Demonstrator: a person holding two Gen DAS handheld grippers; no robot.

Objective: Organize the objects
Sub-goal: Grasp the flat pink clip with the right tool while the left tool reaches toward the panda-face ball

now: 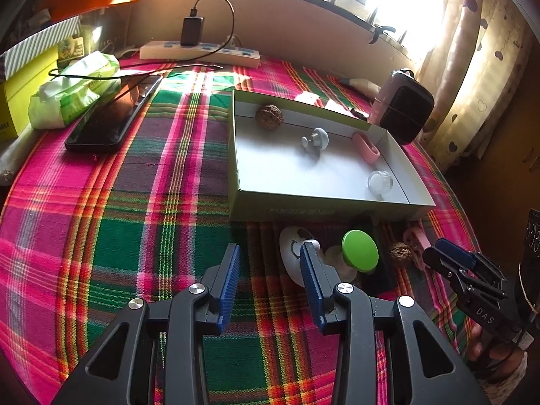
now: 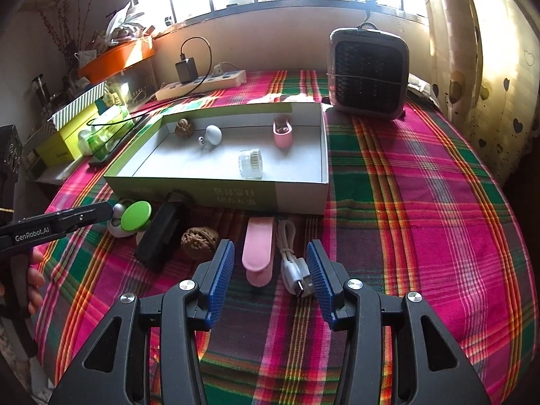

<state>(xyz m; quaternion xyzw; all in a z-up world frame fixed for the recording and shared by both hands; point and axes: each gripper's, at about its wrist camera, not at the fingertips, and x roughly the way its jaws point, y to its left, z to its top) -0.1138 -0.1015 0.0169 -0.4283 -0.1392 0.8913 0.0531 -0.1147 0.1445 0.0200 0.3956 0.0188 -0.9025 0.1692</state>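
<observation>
A shallow cardboard box (image 1: pixel 324 199) (image 2: pixel 300 199) on the plaid cloth holds a walnut (image 1: pixel 269 117), a grey knob (image 1: pixel 315 140), a pink clip (image 1: pixel 366 146) and a small clear jar (image 1: pixel 380 183). In front of the box lie a white egg-shaped item (image 1: pixel 290 253), a green-capped item (image 1: pixel 359 250) (image 2: pixel 136 215), a black block (image 2: pixel 165 233), a walnut (image 2: pixel 199 240), a pink clip (image 2: pixel 258 253) and a white USB cable (image 2: pixel 293 266). My left gripper (image 1: pixel 270 253) is open, just left of the white item. My right gripper (image 2: pixel 270 249) is open, with the pink clip and cable between its fingers.
A phone (image 1: pixel 111 114), a tissue pack (image 1: pixel 74 91) and a yellow box (image 1: pixel 23 91) lie at the left. A power strip with charger (image 1: pixel 199 50) sits at the back. A small heater (image 2: pixel 368 74) stands behind the box. A curtain (image 2: pixel 489 67) hangs at the right.
</observation>
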